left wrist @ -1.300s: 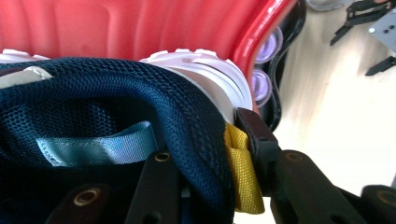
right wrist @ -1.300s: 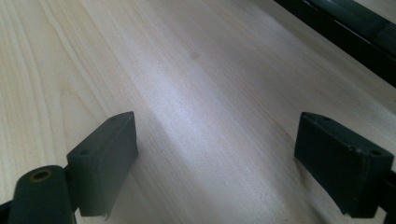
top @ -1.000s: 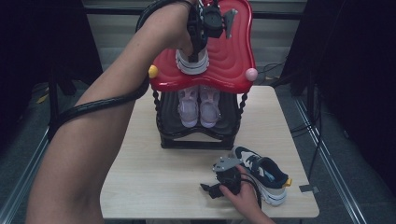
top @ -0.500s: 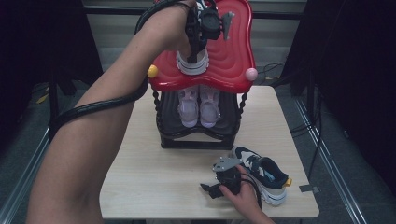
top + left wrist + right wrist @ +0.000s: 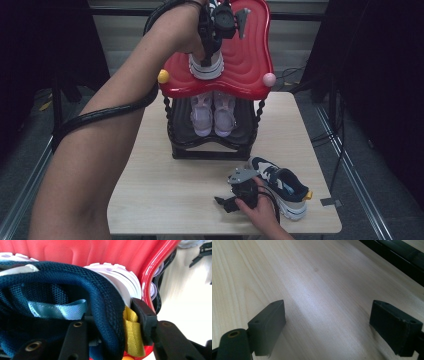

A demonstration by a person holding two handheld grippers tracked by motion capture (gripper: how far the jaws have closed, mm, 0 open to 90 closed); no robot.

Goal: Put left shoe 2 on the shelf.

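the navy mesh sneaker [image 5: 75, 287] sits on the glossy red, ribbed top shelf [image 5: 250, 55] of the shoe rack, its padded collar, pale blue satin lining and yellow woven heel loop [image 5: 131, 335] seen close in the left gripper view, white ridged sole against the red plastic. the left gripper [image 5: 212, 47] points down on its heel; its jaws have just been opening, the collar between them with the pads no longer squeezing. the left forearm reaches long and high over the table. a pale pair [image 5: 213, 112] fills the black lower shelf. the matching sneaker [image 5: 280, 185] lies on the light woodgrain table [image 5: 165, 195], just beside the right gripper [image 5: 225, 202], which rests low with jaws spread wide over bare wood.
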